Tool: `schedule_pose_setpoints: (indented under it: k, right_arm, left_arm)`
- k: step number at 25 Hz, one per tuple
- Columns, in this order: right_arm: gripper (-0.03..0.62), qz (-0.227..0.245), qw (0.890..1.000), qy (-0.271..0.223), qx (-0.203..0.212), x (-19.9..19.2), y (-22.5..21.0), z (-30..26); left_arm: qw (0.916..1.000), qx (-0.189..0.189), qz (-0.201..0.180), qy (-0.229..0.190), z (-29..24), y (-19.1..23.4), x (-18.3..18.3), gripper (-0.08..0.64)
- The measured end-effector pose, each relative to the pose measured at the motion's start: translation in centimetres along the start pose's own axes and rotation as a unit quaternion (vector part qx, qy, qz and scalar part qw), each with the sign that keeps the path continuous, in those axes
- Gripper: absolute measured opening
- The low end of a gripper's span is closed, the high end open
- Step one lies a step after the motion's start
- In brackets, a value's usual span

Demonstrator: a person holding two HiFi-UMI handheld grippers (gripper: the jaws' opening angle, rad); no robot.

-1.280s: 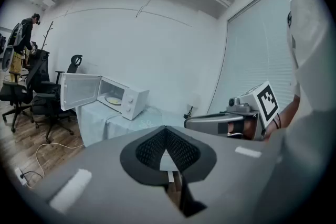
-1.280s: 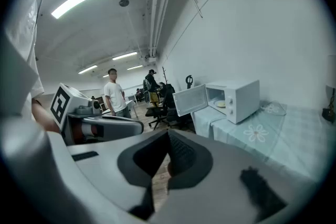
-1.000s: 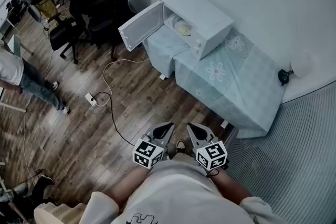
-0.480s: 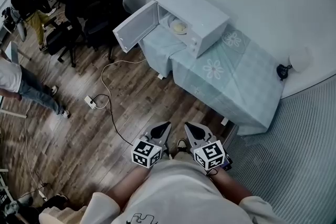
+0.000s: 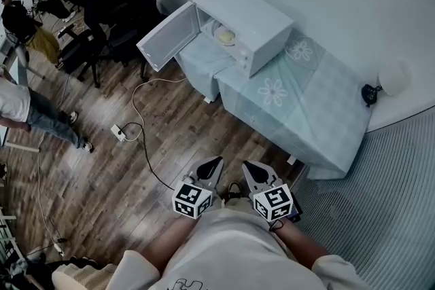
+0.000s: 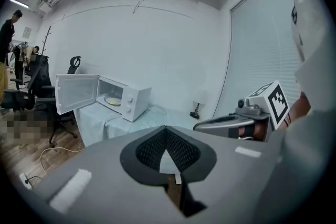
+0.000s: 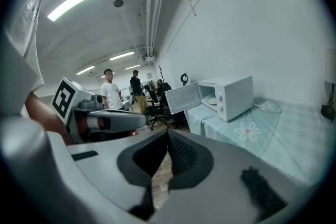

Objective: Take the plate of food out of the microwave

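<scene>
A white microwave (image 5: 253, 22) stands on a table with a pale blue flowered cloth (image 5: 309, 102), its door (image 5: 165, 44) swung wide open to the left. Inside lies a plate of pale food (image 5: 224, 36), which also shows in the left gripper view as the plate (image 6: 112, 101) and in the right gripper view as the plate (image 7: 212, 102). My left gripper (image 5: 213, 165) and right gripper (image 5: 249, 168) are held side by side close to my body, far from the table. Both are shut with nothing in them, as the left gripper (image 6: 166, 129) and right gripper (image 7: 168, 134) show.
Black office chairs (image 5: 129, 7) stand left of the open door. A white cable and power strip (image 5: 119, 131) lie on the wooden floor. People (image 5: 27, 105) stand at the far left. A small black object (image 5: 369, 94) sits at the table's right end.
The head view has shifted a little, so the microwave sits slightly further up and left. The people at the left have moved. Both grippers stay shut near my body.
</scene>
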State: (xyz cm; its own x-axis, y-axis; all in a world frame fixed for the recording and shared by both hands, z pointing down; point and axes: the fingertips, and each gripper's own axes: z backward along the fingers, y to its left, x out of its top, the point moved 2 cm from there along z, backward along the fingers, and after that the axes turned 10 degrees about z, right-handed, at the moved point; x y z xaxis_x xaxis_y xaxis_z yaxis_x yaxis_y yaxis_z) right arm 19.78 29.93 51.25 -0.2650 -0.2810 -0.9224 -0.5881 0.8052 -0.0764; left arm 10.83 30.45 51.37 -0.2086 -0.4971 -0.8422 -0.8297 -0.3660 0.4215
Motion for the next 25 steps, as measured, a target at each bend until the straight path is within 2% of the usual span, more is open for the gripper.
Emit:
schedule_pose_setpoints:
  k: [6, 9, 17, 20, 25]
  right_arm:
    - [0.013, -0.010, 1.000, 0.017, 0.023, -0.4, -2.1, -1.8]
    - [0.012, -0.013, 0.999, 0.026, 0.028, 0.0, -3.5, -4.5]
    - [0.012, -0.011, 0.998, 0.062, 0.027, 2.5, -8.1, -17.1]
    - [0.012, -0.026, 0.997, 0.075, -0.003, 4.8, -11.0, -23.1]
    - [0.013, -0.051, 0.994, 0.074, -0.055, 8.9, -15.4, -31.0]
  left_arm:
    - [0.9996, 0.011, 0.025, 0.006, -2.0, -0.1, 0.2, 0.003]
    - [0.9995, 0.017, 0.027, 0.006, -3.3, 2.1, 1.4, 0.003]
    - [0.9989, 0.015, 0.044, 0.002, -7.9, 13.7, 6.7, 0.003]
    - [0.9989, 0.005, 0.045, 0.012, -9.9, 19.2, 10.4, 0.003]
    - [0.9982, -0.044, 0.002, 0.041, -13.2, 26.7, 16.5, 0.003]
